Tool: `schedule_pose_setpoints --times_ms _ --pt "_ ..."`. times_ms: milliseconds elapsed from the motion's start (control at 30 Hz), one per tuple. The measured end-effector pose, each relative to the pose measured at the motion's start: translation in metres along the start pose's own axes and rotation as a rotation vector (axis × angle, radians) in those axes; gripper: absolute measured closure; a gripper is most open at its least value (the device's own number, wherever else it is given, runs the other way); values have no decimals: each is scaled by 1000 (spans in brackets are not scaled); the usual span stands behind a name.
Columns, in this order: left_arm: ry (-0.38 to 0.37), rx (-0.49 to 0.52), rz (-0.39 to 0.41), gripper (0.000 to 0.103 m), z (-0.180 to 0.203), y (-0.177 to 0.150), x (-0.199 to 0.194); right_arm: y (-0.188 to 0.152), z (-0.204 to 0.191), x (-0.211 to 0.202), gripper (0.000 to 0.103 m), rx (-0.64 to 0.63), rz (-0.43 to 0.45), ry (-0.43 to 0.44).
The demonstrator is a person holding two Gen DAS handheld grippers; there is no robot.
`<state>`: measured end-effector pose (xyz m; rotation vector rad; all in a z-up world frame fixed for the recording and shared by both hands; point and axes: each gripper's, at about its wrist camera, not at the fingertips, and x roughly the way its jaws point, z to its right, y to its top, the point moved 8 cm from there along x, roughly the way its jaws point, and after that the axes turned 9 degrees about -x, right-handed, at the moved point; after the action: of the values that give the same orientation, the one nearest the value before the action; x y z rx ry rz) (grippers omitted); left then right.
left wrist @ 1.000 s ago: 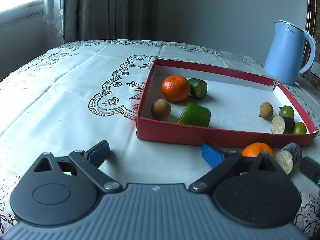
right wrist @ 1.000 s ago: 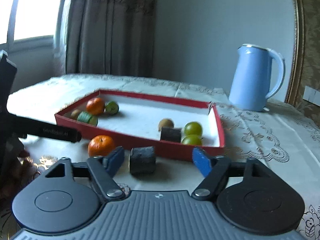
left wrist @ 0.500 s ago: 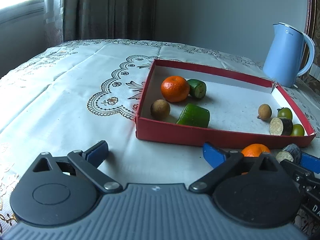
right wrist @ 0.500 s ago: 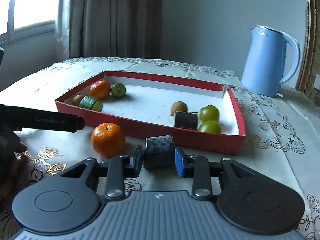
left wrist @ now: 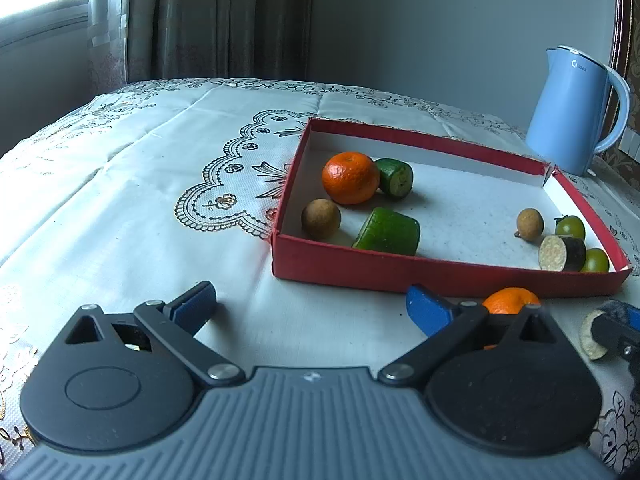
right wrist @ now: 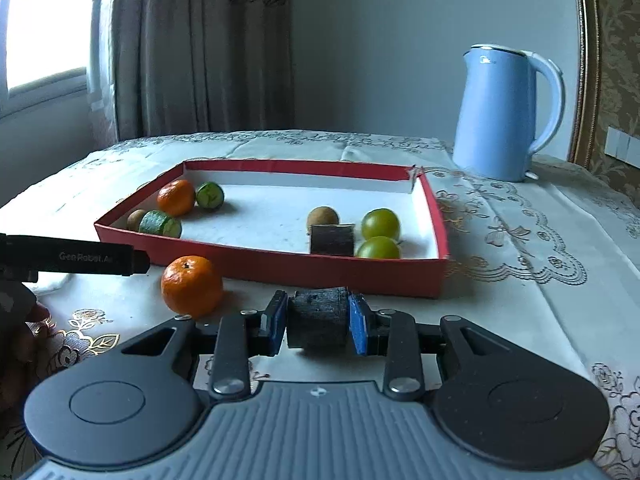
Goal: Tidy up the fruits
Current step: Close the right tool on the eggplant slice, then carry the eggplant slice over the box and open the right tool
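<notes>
Eggplant chunk (right wrist: 318, 318), dark-skinned and stubby, sits clamped between the blue pads of the right gripper (right wrist: 319, 319), just in front of the red tray's near wall (right wrist: 304, 270); whether it still touches the tablecloth (right wrist: 520, 304) cannot be told. In the left wrist view the same chunk (left wrist: 591, 334) shows its pale cut end at the far right edge, with the right gripper's blue pad on it.

Just left of the held chunk a loose orange (right wrist: 192, 286) rests on the cloth outside the tray, near the tip of the left gripper's black finger (right wrist: 100, 260).

Inside the tray, the left end holds a second orange (left wrist: 351, 177), two green cucumber pieces (left wrist: 387, 233) and (left wrist: 396, 178), and a small brown longan (left wrist: 321, 219). The right end holds another longan (left wrist: 529, 224), a second eggplant piece (left wrist: 562, 248) and two green tomatoes (right wrist: 381, 224) and (right wrist: 378, 248).

The left gripper (left wrist: 312, 306) hovers over bare cloth before the tray with its jaws spread wide and nothing between them.

A light blue kettle (right wrist: 504, 112) stands on the table beyond the tray's far right corner, curtains (right wrist: 192, 48) behind.
</notes>
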<state>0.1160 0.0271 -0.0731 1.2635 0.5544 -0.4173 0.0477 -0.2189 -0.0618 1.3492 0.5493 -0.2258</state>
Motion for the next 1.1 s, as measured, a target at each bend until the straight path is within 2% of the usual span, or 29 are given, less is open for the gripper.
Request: schedule_pose_setpoints --times_ms 300,633,867,1100 --pt "3 3 -1 0 0 0 0 22 21 -8 71 14 68 -55" --pt "9 1 -2 0 -1 -1 0 31 30 -8 71 20 102 -71" --pt "16 8 -3 0 -1 -2 0 47 38 5 71 18 124 -90" --pt "18 12 -4 0 -1 -2 0 65 58 37 71 18 96 -108"
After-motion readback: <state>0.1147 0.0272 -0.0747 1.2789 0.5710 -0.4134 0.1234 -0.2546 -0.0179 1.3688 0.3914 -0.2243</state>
